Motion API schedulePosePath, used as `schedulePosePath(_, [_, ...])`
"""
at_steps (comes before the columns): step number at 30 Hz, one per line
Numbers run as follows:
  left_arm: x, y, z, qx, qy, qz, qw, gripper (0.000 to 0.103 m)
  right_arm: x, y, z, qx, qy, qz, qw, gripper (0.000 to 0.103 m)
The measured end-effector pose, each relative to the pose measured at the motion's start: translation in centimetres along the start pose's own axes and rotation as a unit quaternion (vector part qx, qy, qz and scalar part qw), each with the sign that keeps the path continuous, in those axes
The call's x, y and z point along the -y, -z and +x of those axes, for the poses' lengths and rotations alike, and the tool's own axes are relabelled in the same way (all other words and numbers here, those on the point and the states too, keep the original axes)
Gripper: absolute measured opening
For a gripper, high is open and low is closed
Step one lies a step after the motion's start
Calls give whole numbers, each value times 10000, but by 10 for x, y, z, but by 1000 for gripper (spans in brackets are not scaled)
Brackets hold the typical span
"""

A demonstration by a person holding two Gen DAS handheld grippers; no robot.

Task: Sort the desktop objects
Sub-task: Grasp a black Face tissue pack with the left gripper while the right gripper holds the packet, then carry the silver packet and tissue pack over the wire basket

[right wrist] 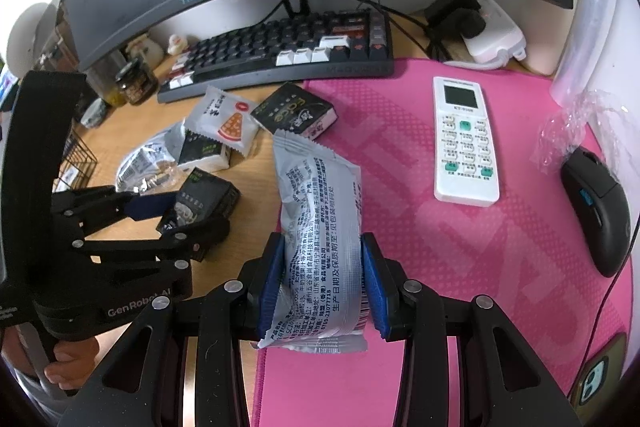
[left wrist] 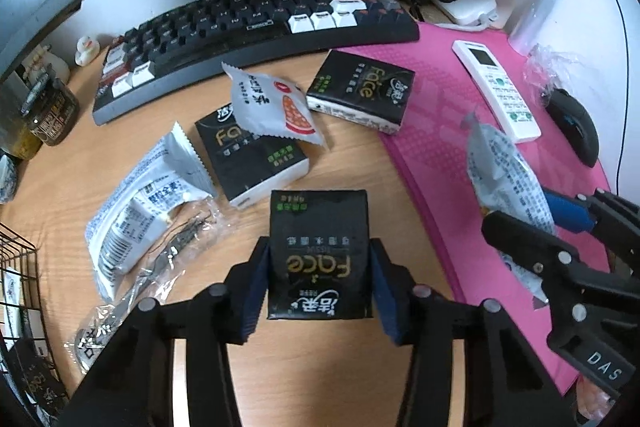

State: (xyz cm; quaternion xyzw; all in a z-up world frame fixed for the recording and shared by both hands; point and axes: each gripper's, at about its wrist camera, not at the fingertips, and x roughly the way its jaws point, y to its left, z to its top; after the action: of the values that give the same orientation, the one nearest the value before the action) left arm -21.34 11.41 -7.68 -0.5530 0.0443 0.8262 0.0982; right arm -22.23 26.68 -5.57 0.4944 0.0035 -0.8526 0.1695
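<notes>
The left gripper (left wrist: 319,281) is clamped on a black tissue pack (left wrist: 319,251), its blue pads (left wrist: 256,291) squeezing the two long sides, and the pack hangs clear above the wooden desk (left wrist: 348,155). The right gripper (right wrist: 323,277) is closed on a grey snack packet (right wrist: 320,227), pinched low down so the upper half stands free and leans left — a soft, slippery wrapper held like that could slide out or fold over if it is swung fast. The two tools sit close together, so a careless turn might knock them into each other. Below lie more tissue packs (left wrist: 360,89), a white pizza-print snack bag (left wrist: 276,107) and a crinkly wrapped fork (left wrist: 160,259); a low pass would drag them. The wire basket (left wrist: 18,267) at far left looks a likely drop spot, though its rim could catch the pack.
</notes>
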Motion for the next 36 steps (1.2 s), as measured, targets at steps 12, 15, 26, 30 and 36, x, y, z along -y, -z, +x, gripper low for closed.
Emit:
schedulePosePath(12, [-23,32,-87,667,-95,-114,9977,52,-61,-3,-43,387,-201,-417,9982,38])
schedulePosePath(15, [-49,46,-121,956,-276,-342,9945,52,-96,-6,-59,545,-358,-689,9955,38])
schedulePosePath(26, [-185,129,-201,1287,-1094,-1552,9733,52,-286,1,-78,691,-1210,-2122,9672,38])
schedulePosePath(30, [-232,168,-212,1195,-1311,-2006,9635,52,-345,13,-71,605,-1439,-2528,9549,38])
schedulePosePath(36, [-264,202,-215,1138,-1358,-2295,9571,52,-394,27,-60,423,-1509,-2921,9435,38])
